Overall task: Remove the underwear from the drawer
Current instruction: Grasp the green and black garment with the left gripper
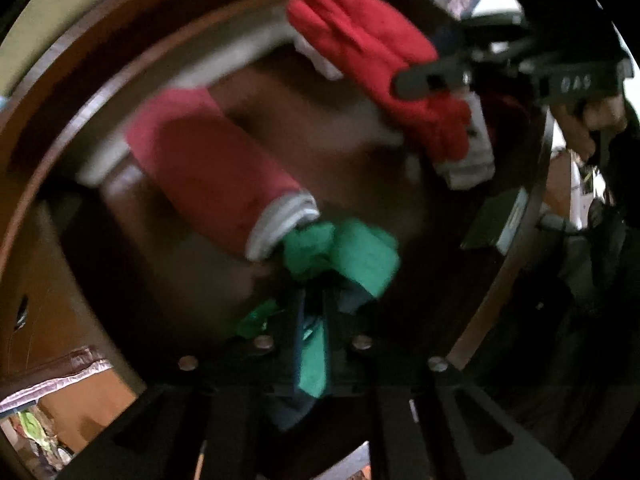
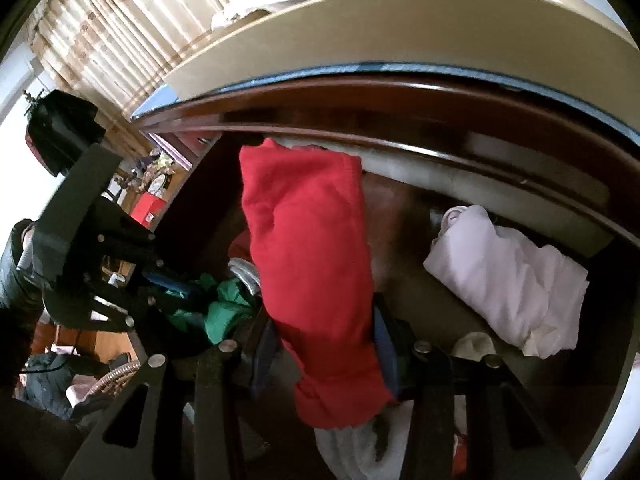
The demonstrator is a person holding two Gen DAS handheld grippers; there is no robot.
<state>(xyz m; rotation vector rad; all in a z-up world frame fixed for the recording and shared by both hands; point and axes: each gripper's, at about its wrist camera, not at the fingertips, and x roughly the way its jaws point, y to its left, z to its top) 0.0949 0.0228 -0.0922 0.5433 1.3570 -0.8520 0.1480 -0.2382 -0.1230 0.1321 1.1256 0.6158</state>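
In the left wrist view my left gripper (image 1: 314,320) points down into the dark wooden drawer (image 1: 100,92) and is shut on a bunch of green underwear (image 1: 352,252), which hangs from its fingers. A second red pair with a pale waistband (image 1: 208,168) lies below it in the drawer. My right gripper (image 2: 324,344) is shut on red underwear (image 2: 308,240), which stands up between its fingers over the drawer (image 2: 360,112). From the left wrist, that right gripper (image 1: 420,84) shows at the upper right with the red cloth (image 1: 360,36) draped from it. The picture is blurred.
A folded white garment (image 2: 512,276) lies at the right of the drawer. A cream top surface (image 2: 400,28) with crumpled cloth overhangs the drawer's back. Curtains (image 2: 112,32) and room clutter fill the left side, behind my left gripper (image 2: 120,272).
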